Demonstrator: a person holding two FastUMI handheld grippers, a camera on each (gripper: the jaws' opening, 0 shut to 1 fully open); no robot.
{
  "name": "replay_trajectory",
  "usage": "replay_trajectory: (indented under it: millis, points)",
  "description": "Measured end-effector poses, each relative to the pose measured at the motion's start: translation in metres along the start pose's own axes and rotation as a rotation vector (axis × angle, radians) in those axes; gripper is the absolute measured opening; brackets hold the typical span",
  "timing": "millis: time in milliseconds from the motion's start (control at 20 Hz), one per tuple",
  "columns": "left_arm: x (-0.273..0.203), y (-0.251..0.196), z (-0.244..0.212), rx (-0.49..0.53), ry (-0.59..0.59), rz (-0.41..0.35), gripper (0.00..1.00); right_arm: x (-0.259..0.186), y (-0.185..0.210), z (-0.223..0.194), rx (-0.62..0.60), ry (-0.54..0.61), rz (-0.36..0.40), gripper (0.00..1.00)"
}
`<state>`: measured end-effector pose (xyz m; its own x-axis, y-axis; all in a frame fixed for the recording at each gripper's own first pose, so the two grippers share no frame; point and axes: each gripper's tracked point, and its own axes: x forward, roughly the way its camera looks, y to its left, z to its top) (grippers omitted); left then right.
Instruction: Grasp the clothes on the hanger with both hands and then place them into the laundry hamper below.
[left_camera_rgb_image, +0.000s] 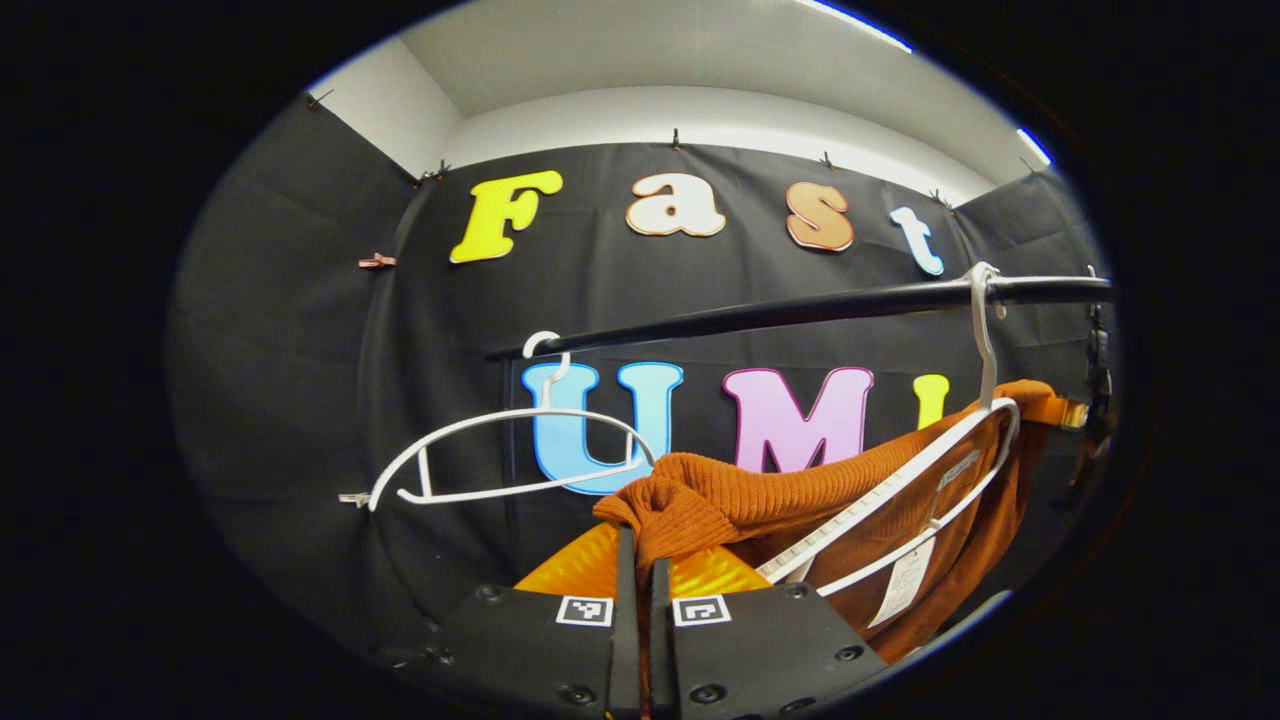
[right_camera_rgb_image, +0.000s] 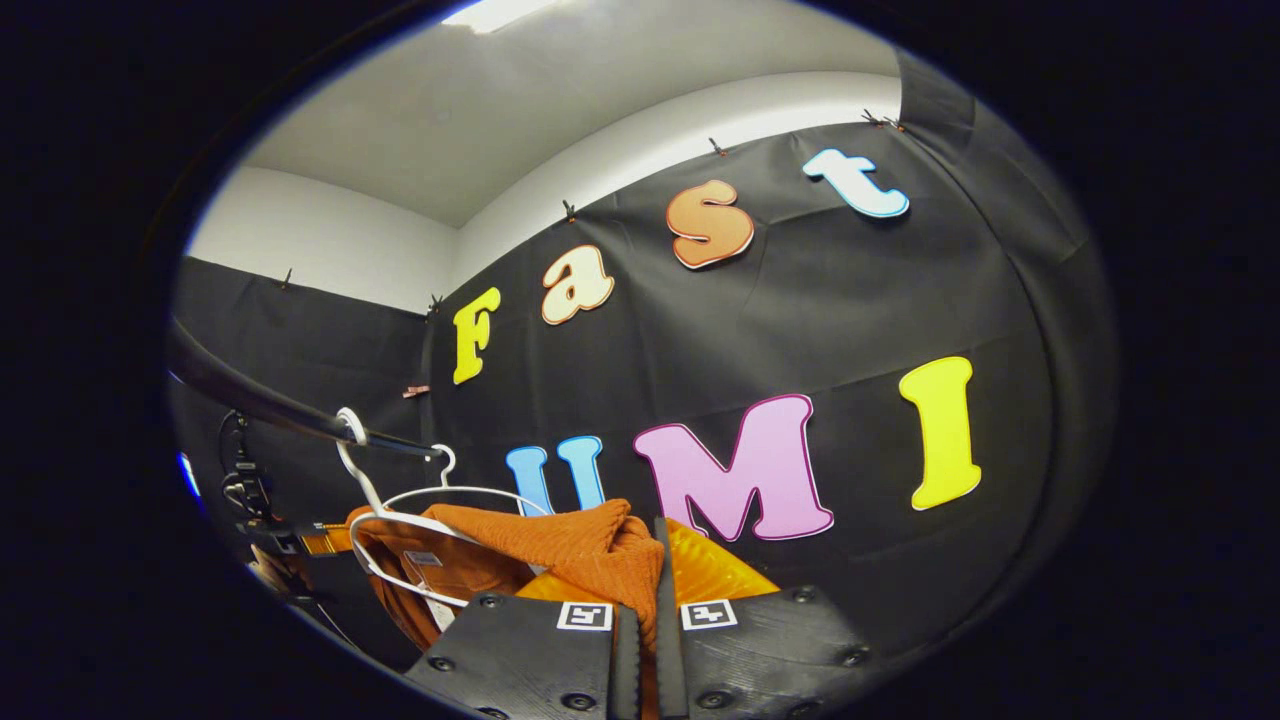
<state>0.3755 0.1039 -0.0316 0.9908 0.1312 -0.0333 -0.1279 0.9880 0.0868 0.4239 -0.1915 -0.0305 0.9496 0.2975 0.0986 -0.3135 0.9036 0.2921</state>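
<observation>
A: Where's the sweater at this moment?

B: The orange knit sweater (left_camera_rgb_image: 745, 495) hangs half off its white hanger (left_camera_rgb_image: 935, 480), which is hooked over the black rail (left_camera_rgb_image: 800, 308). One bunched shoulder is pulled toward the left gripper (left_camera_rgb_image: 640, 560), whose jaws are pressed nearly together, pinching that fold between them.

A: And the other side?

B: In the right gripper view the same sweater (right_camera_rgb_image: 560, 545) is gathered at the right gripper (right_camera_rgb_image: 645, 570). Those jaws are close together too, with knit caught between them, so both ends are held.

A: Anything holding clothes besides that hanger?

B: A second white hanger (left_camera_rgb_image: 510, 455) sits bare on the rail, well apart from the loaded one. It also shows behind the sweater in the right gripper view (right_camera_rgb_image: 450, 490).

A: What can't you make out?

B: The lower part of the sweater is cut off by the edge of both views. A white tag (left_camera_rgb_image: 905, 580) dangles inside the neck, too small to read. Some dark gear (right_camera_rgb_image: 245, 485) hangs from the rail's far end, and I can't tell what it is. Shiny orange parts of each gripper sit just behind the fingers.
</observation>
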Motion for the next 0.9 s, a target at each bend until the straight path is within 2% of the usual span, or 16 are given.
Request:
replay_trajectory:
  millis: [100, 200, 350, 450, 550, 600, 800, 900]
  points:
    - [0.015, 0.001, 0.008, -0.026, 0.013, -0.081, 0.08, 0.022, -0.008, -0.007, 0.017, 0.022, 0.026, 0.10]
    - [0.032, 0.004, 0.011, -0.004, 0.019, -0.112, 0.09, 0.043, -0.014, -0.014, 0.039, 0.037, 0.057, 0.10]
    - [0.059, 0.005, -0.001, 0.024, 0.035, -0.141, 0.07, 0.068, -0.033, -0.042, 0.064, 0.076, 0.061, 0.10]
    - [0.072, 0.006, -0.024, -0.020, 0.074, -0.165, 0.08, 0.074, -0.044, -0.071, 0.112, 0.112, 0.058, 0.10]
    - [0.068, 0.010, -0.033, -0.148, 0.068, -0.198, 0.08, 0.074, -0.037, -0.068, 0.260, 0.071, 0.103, 0.11]
    - [0.070, 0.013, -0.039, -0.181, 0.067, -0.212, 0.08, 0.075, -0.040, -0.073, 0.271, 0.046, 0.107, 0.11]
    - [0.055, 0.022, -0.068, -0.297, 0.153, -0.249, 0.08, 0.068, -0.024, -0.097, 0.282, 0.092, 0.173, 0.11]
    - [0.052, 0.030, -0.091, -0.315, 0.211, -0.218, 0.08, 0.071, -0.025, -0.122, 0.239, 0.140, 0.155, 0.10]
